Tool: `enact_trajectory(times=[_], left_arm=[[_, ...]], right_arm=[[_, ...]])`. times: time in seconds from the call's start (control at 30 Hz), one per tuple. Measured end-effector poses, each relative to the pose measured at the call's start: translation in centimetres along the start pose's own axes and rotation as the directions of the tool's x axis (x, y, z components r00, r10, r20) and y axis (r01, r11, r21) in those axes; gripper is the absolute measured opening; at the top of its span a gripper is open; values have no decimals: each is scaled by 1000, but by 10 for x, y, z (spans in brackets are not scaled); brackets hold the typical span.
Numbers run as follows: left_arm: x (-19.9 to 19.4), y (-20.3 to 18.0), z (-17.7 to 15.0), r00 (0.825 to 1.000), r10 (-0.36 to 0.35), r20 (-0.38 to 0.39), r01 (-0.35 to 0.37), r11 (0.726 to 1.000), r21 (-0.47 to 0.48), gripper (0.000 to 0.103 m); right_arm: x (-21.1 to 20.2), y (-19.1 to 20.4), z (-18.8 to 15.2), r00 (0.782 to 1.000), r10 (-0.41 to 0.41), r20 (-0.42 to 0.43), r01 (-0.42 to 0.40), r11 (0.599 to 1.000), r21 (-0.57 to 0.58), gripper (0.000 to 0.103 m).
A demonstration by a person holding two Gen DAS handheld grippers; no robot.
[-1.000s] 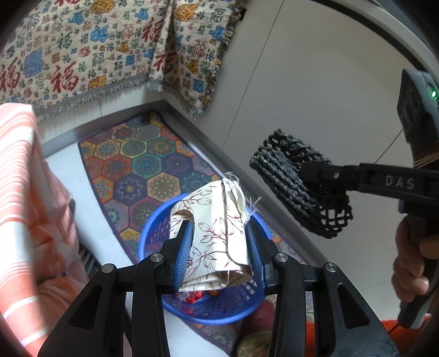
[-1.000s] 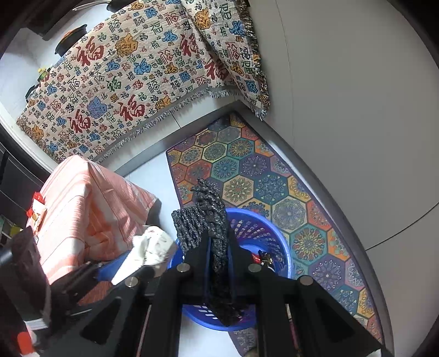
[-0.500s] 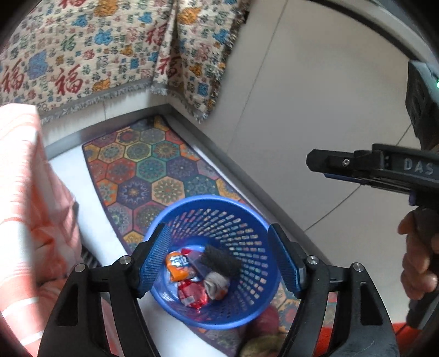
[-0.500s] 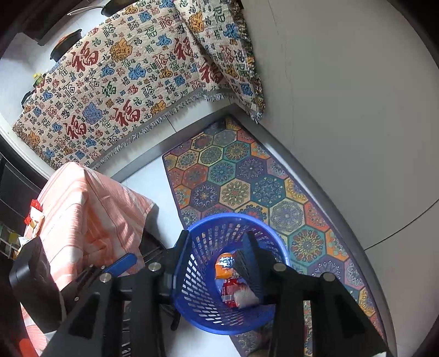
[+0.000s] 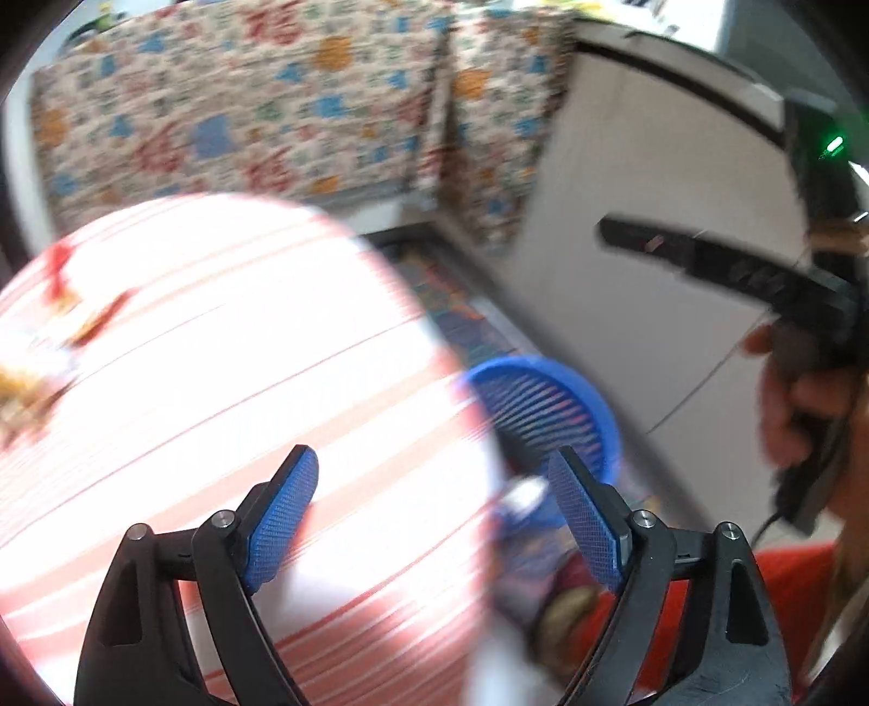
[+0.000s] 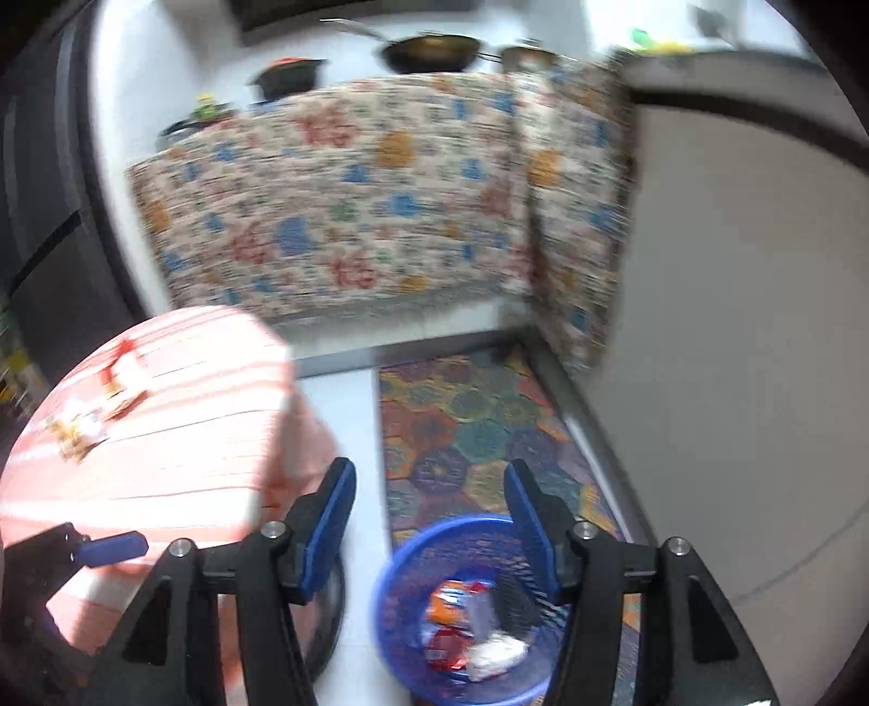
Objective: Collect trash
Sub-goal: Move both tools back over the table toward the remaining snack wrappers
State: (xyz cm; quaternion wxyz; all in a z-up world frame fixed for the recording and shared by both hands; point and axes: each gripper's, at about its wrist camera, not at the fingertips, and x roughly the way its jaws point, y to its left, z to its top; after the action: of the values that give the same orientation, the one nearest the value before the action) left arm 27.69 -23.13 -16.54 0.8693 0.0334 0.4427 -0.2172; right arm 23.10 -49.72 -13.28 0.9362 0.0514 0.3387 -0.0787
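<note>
A blue plastic basket [image 6: 467,608] stands on the floor and holds wrappers, a black mesh piece and pale cloth [image 6: 497,654]. It also shows in the left wrist view [image 5: 548,413], to the right of the table. My left gripper [image 5: 434,516] is open and empty over the edge of the table with the pink striped cloth [image 5: 217,380]. My right gripper [image 6: 432,521] is open and empty above the basket. Red and white wrappers [image 6: 95,404] lie on the table's far left side; they also show in the left wrist view [image 5: 49,331]. Both views are motion-blurred.
A patterned blanket [image 6: 347,206] hangs over a counter behind. A hexagon-patterned rug [image 6: 472,429] lies under the basket. A pale wall [image 6: 733,326] stands on the right. Pans [image 6: 429,51] sit on the counter. The person's hand [image 5: 798,391] holds the right gripper.
Both grippers opened and dropped the floral cloth and the black mesh into the basket. Both have since swung up and left toward the striped table.
</note>
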Motion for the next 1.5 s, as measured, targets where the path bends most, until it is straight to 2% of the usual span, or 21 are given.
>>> enact_trajectory(times=[0.17, 0.3, 0.47, 0.5, 0.53, 0.67, 0.77, 0.9, 0.97, 1.13, 1.5], left_arm=[[-25, 79, -38, 983, 178, -50, -181, 982, -55, 88], [-40, 128, -54, 965, 256, -53, -261, 959, -114, 88], [-49, 171, -62, 950, 309, -51, -313, 936, -163, 91], [-49, 179, -62, 947, 318, -52, -322, 931, -171, 96], [-49, 185, -64, 945, 324, -55, -328, 928, -177, 99], [-50, 209, -63, 940, 334, -65, -340, 923, -182, 103], [-46, 218, -57, 948, 313, -59, -318, 935, -155, 103], [-39, 232, -46, 958, 281, -53, -286, 948, -139, 103], [-37, 233, -44, 958, 282, -52, -286, 948, -137, 103], [-34, 236, -40, 960, 277, -50, -281, 950, -138, 103], [-32, 233, -38, 959, 279, -50, -283, 950, -132, 103]], right_arm=[[6, 87, -2, 986, 156, -50, -161, 981, -112, 61], [18, 149, -8, 956, 269, -120, -286, 946, -150, 61], [31, 206, -18, 933, 304, -195, -346, 905, -246, 61], [33, 214, -21, 929, 305, -210, -354, 897, -266, 61], [38, 224, -23, 925, 303, -227, -361, 887, -288, 61], [51, 245, -26, 915, 299, -271, -378, 870, -317, 61], [61, 255, -29, 900, 289, -327, -396, 857, -331, 63], [63, 271, -31, 913, 266, -309, -377, 841, -389, 67], [68, 277, -29, 915, 265, -303, -371, 848, -378, 73], [79, 288, -24, 922, 246, -299, -348, 865, -360, 80], [84, 292, -24, 926, 244, -288, -340, 868, -361, 81]])
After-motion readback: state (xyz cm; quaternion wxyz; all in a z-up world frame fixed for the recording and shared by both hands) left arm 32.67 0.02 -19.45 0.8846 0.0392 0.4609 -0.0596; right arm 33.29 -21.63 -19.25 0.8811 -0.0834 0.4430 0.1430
